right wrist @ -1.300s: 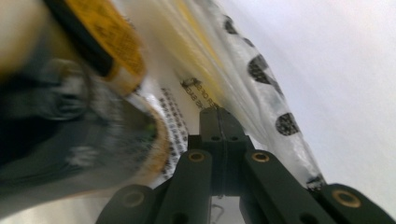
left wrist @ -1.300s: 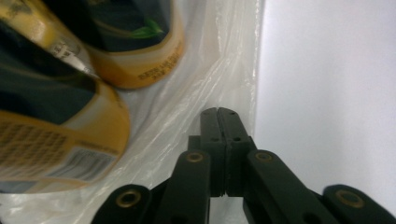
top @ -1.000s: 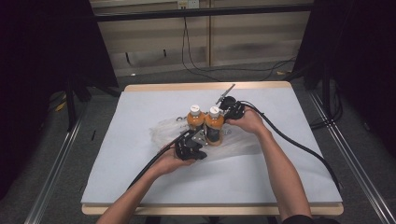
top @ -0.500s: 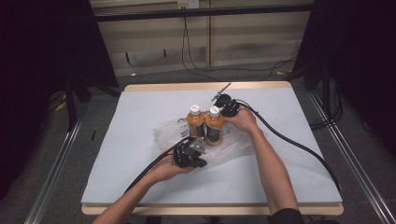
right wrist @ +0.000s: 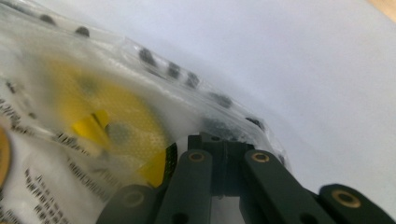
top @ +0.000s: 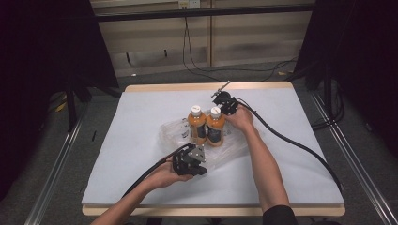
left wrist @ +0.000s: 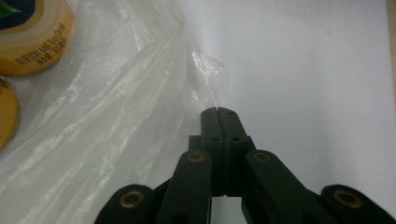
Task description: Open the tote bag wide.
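Observation:
Two orange drink bottles with white caps (top: 197, 125) (top: 216, 126) stand side by side on a crumpled clear plastic bag (top: 176, 133) in the middle of the white table (top: 141, 108). At the bag's near edge my left gripper (top: 199, 161) (left wrist: 218, 112) has its jaws pressed together. The bag (left wrist: 116, 116) lies along their left side, and I see no film between them. A bottle's base (left wrist: 32, 37) shows at the top left of that view. My right gripper (top: 226, 112) (right wrist: 224, 137) is just right of the bottles, shut, its tips covered by the printed bag film (right wrist: 93, 116).
A thick black cable (top: 291, 140) runs from the right gripper across the table's right half to its edge. Another cable (top: 150, 171) trails from the left gripper toward the front edge. Dark curtains and metal rails stand on both sides of the table.
My left gripper has drawn back toward the front edge of the table. The right hand has shifted slightly beside the bottles. The bottles stand as before.

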`<move>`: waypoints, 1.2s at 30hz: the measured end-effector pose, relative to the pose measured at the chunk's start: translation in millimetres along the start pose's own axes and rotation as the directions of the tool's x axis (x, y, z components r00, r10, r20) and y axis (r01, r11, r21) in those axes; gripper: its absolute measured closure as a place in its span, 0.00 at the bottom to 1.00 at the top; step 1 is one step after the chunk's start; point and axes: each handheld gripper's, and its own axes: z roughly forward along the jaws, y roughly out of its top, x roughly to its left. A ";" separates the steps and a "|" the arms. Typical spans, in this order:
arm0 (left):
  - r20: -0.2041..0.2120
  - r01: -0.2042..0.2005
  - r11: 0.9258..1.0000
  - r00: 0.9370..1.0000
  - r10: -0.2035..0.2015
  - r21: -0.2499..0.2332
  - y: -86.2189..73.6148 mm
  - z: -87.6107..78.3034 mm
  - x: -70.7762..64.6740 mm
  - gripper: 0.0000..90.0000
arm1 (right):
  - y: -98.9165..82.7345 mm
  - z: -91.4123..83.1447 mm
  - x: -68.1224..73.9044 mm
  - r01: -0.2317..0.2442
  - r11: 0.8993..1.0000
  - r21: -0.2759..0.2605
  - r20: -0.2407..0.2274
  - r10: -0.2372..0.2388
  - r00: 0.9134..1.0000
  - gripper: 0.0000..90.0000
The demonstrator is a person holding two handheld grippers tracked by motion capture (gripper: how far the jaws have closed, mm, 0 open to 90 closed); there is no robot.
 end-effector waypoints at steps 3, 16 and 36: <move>-0.003 0.007 1.000 1.000 -0.007 -0.016 -1.3 0.8 0.6 1.00 | 1.1 2.2 -0.8 -0.018 1.000 -0.014 0.027 0.019 0.999 1.00; 0.027 0.036 0.998 0.999 -0.035 -0.044 -4.8 1.0 5.1 1.00 | 6.3 7.7 -4.6 -0.022 1.000 -0.016 0.123 0.024 0.992 1.00; 0.044 0.131 0.963 0.991 -0.124 -0.235 -14.1 -18.2 13.7 0.96 | -6.4 -53.7 7.0 0.026 0.983 -0.183 -0.079 -0.041 0.996 1.00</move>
